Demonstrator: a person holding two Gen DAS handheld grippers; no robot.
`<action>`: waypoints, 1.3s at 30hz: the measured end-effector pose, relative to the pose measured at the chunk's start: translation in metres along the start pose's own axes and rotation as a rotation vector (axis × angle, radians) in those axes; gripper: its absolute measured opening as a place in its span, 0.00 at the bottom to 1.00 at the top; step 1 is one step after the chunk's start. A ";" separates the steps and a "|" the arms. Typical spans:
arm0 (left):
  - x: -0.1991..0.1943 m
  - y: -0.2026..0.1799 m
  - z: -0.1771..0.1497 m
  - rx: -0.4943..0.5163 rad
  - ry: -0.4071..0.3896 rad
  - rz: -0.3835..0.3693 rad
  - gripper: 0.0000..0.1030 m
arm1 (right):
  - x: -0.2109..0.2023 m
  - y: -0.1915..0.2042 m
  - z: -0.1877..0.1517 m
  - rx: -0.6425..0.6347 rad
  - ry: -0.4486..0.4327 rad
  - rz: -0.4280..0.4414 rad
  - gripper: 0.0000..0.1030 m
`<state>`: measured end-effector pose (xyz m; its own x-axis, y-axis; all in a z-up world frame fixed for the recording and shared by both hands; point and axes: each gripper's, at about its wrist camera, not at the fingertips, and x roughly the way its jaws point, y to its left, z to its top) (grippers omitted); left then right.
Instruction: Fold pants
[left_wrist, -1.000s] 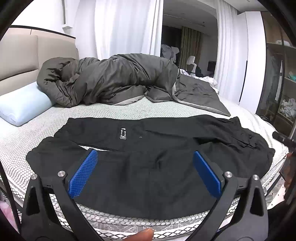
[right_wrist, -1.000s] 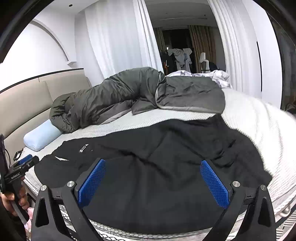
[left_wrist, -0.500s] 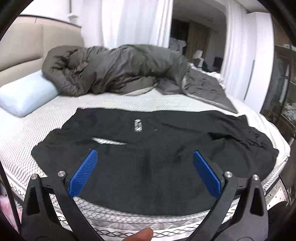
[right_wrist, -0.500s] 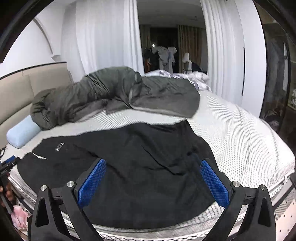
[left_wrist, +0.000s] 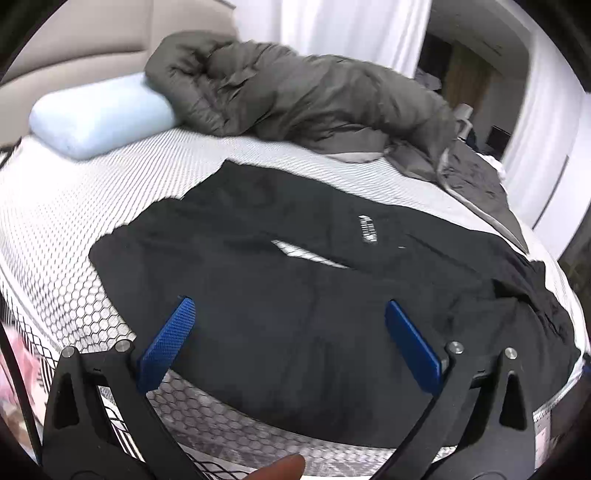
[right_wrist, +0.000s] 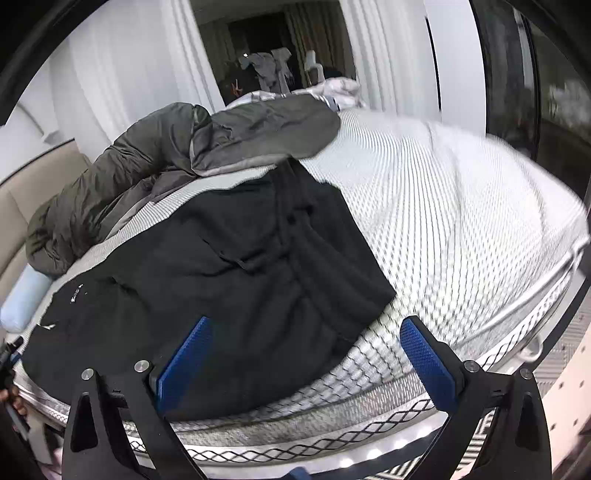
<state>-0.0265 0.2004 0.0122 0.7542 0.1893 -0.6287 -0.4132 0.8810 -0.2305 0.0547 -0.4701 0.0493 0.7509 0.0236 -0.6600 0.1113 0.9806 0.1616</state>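
From the left wrist view, the black pants lay spread across the near part of the white mattress, one edge reaching the bed's front edge, a small white label showing on the cloth. The left gripper hung just above them with its blue pads spread wide, grasping nothing. Behind the pants a grey duvet was heaped up, and a pale blue pillow sat beside it against the beige headboard. From the right wrist view, the pants filled the left and middle, their rumpled end lying near the mattress edge. The right gripper stood released too, one pad over the black cloth, the other over bare mattress. The duvet lay beyond, white curtains behind it.
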 end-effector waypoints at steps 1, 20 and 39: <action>0.003 0.004 0.000 -0.006 0.006 0.009 0.99 | 0.005 -0.007 -0.002 0.018 0.011 0.016 1.00; 0.012 0.068 -0.013 -0.059 0.057 0.094 0.91 | 0.057 -0.051 0.006 0.153 0.007 -0.035 0.14; 0.034 0.152 0.015 -0.309 0.020 0.099 0.17 | 0.050 -0.030 0.007 0.153 -0.004 -0.001 0.16</action>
<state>-0.0556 0.3472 -0.0328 0.6935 0.2560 -0.6735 -0.6219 0.6847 -0.3800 0.0936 -0.4993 0.0163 0.7533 0.0217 -0.6573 0.2097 0.9394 0.2712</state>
